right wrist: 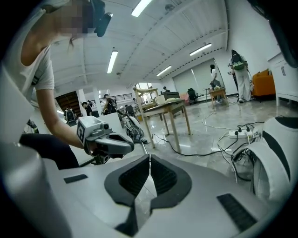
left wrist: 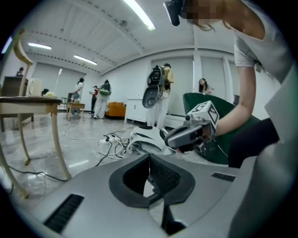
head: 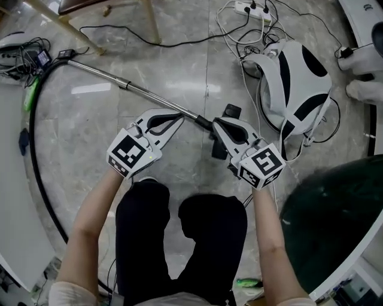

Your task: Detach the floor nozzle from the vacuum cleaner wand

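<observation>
1. Vacuum cleaner wand (head: pixel 155 97): flat on the marble floor, long axis diagonal from upper left of the head view down to centre. Far end joined to a black hose (head: pixel 33 155) that curves down the left edge; near end in a black joint at frame centre.
2. Floor nozzle (head: pixel 231 111): black, at centre frame, at the wand's lower-right end, seemingly still attached there. Partly covered by the right gripper, so outline unclear.
3. Left gripper (head: pixel 179 116): clenched, pads meeting at the tip, nothing between them, only floor seen through the gap behind. Tip just beside the wand's lower stretch; contact not readable.
4. Right gripper (head: pixel 218 124): likewise clenched on nothing, tip close against the black joint, pointing up-left toward the other tip.
5. Writing: none legible. Only black-and-white square markers on both gripper cubes.
6. Nearby: white-and-black device (head: pixel 296 83) at upper right, a tangle of cables and a power strip (head: pixel 251 7) at the top edge, dark green rounded object (head: pixel 341 221) at lower right.
</observation>
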Tool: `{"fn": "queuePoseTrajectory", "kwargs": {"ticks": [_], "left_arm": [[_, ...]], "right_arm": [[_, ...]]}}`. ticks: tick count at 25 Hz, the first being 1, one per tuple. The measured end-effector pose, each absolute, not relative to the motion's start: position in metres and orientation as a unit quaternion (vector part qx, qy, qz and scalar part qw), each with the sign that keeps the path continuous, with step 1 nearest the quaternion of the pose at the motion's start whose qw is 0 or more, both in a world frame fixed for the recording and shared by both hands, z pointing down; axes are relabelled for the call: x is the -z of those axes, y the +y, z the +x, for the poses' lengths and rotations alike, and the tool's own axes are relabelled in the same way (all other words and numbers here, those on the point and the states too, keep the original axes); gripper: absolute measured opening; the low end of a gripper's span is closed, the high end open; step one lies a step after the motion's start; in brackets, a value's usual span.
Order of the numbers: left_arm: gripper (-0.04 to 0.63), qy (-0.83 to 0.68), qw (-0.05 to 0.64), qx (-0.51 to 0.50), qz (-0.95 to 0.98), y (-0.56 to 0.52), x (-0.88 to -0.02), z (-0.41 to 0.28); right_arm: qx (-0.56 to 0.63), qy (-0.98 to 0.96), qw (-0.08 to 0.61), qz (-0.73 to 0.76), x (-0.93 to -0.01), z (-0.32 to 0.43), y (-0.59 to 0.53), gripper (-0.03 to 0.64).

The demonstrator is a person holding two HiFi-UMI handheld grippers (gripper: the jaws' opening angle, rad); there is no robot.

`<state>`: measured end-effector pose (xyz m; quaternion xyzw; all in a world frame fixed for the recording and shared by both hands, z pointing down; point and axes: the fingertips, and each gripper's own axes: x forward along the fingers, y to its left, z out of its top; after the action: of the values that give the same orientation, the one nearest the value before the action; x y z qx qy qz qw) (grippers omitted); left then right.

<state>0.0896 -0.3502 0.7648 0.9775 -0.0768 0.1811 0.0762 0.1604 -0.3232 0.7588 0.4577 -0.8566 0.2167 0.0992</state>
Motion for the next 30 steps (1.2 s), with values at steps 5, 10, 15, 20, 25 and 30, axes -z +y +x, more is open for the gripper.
{"fn": "queuePoseTrajectory", "kwargs": {"ticks": [5, 10, 15, 20, 25, 30], "left_arm": [[0.011, -0.043, 0.052, -0.215, 0.974, -0.365, -0.842, 0.084], [0.011, -0.058, 0.083, -0.196, 0.975, -0.383, -0.899, 0.089], [0.014, -0.003, 0.041, -0.276, 0.96, -0.368, -0.947, 0.094], [0.18, 0.058, -0.057, -0.402, 0.912, -0.36, -1.003, 0.086], [0.262, 0.098, -0.149, -0.486, 0.856, -0.366, -1.04, 0.08], [0.261, 0.107, -0.231, -0.535, 0.805, -0.371, -1.066, 0.09]], "right_arm": [[-0.204, -0.857, 0.139, 0.452, -0.833, 0.178, -0.336, 0.017], [-0.226, -0.859, 0.189, 0.419, -0.904, 0.181, -0.339, 0.018], [-0.216, -0.853, 0.304, 0.366, -0.954, 0.17, -0.323, 0.086], [-0.19, -0.846, 0.384, 0.317, -0.986, 0.152, -0.314, 0.195], [-0.159, -0.823, 0.466, 0.284, -1.021, 0.15, -0.309, 0.213], [-0.114, -0.784, 0.552, 0.261, -1.051, 0.161, -0.306, 0.213]]}}
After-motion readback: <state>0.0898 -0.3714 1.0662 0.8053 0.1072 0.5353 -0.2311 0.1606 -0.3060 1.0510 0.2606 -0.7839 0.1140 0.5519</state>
